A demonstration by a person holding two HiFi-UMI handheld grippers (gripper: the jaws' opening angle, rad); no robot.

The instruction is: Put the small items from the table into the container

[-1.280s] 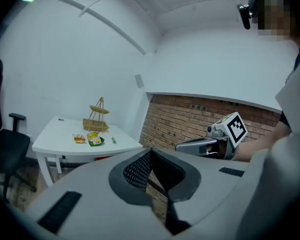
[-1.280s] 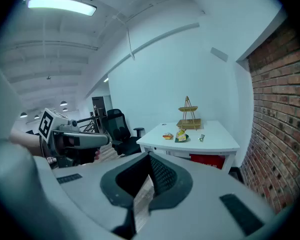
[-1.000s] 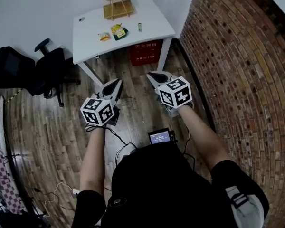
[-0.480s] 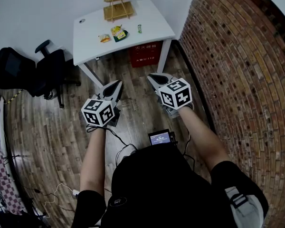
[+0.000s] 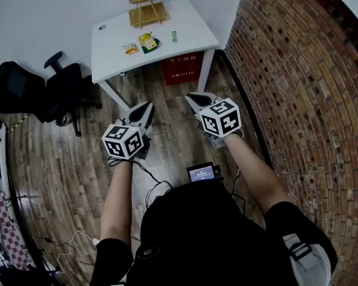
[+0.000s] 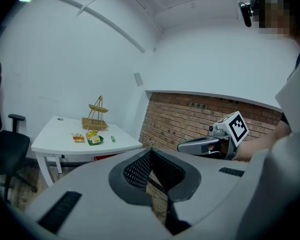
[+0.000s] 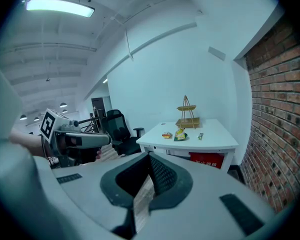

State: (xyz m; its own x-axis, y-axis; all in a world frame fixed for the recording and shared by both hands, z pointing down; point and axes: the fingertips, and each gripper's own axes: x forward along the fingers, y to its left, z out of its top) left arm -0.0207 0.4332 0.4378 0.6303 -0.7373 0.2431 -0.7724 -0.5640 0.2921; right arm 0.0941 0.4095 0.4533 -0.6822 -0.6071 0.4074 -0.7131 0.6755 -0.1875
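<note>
Stood well back from the white table point(image 5: 107, 49), on a wooden floor point(image 5: 59, 159), beside a brick wall point(image 5: 298, 76). Held the left gripper point(image 5: 147, 105) clenched tight, jaws together, nothing between them. Held the right gripper point(image 5: 191, 94) clenched likewise, equally empty. Pointed both toward the table, side by side, apart from each other, well short of its near edge. Saw three small items lying near the middle of the tabletop: an orange packet point(image 5: 130, 47), just beside it a yellow-green packet point(image 5: 148, 40), and further right a small green piece point(image 5: 174, 35), apart from the other two. Found the container, a two-tier bamboo stand point(image 5: 147, 8), upright at the table's far edge, behind the packets, touched by neither gripper. Noted a red box point(image 5: 182, 65) under the table, a black office chair point(image 5: 53, 85) to its left, and a small screen point(image 5: 201, 172) at the person's waist.
</note>
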